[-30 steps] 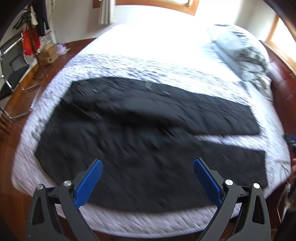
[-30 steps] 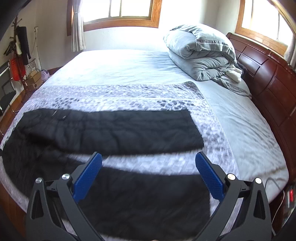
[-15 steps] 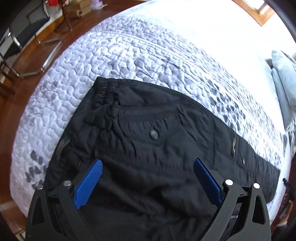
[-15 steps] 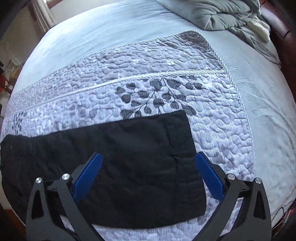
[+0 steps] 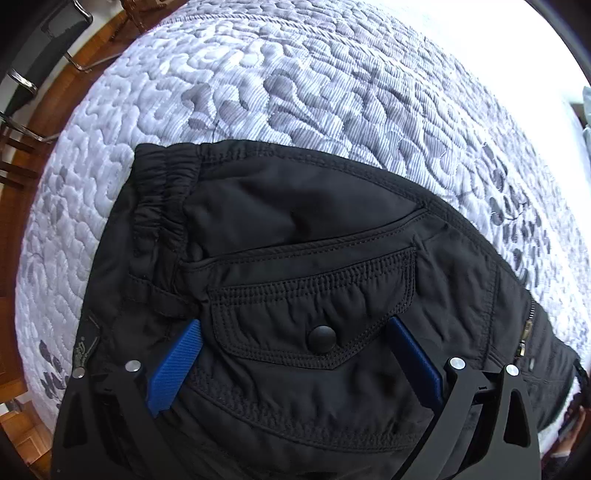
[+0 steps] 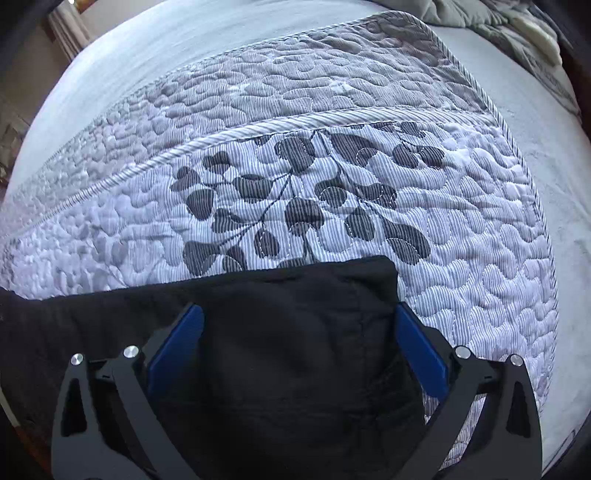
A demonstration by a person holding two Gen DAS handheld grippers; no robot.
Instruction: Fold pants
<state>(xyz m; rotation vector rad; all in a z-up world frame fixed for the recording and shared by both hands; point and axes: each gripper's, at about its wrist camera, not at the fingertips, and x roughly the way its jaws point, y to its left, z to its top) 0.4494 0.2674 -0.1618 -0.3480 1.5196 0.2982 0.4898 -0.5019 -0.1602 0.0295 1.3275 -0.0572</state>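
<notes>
Black pants [image 5: 295, 229] lie flat on the quilted bed cover. In the left wrist view I see the waist end: elastic waistband [image 5: 155, 199] and a flapped back pocket with a snap button [image 5: 322, 336]. My left gripper [image 5: 295, 328] is open, low over the pocket, blue fingers [image 5: 177, 365] on either side of the flap. In the right wrist view the pants' leg cuff [image 6: 314, 295] lies on the cover. My right gripper [image 6: 299, 314] is open, straddling the cuff end, its right finger [image 6: 421, 354] near the cuff's corner.
The white-and-grey leaf-print quilt [image 6: 332, 177] covers the bed. A folded grey duvet [image 6: 517, 22] lies at the far right. A wooden floor and a metal-framed chair [image 5: 44, 48] stand off the bed's left edge.
Both grippers have dropped down close to the pants: the left onto the pocket area at the waist, the right onto the leg cuff. Both stay open.
</notes>
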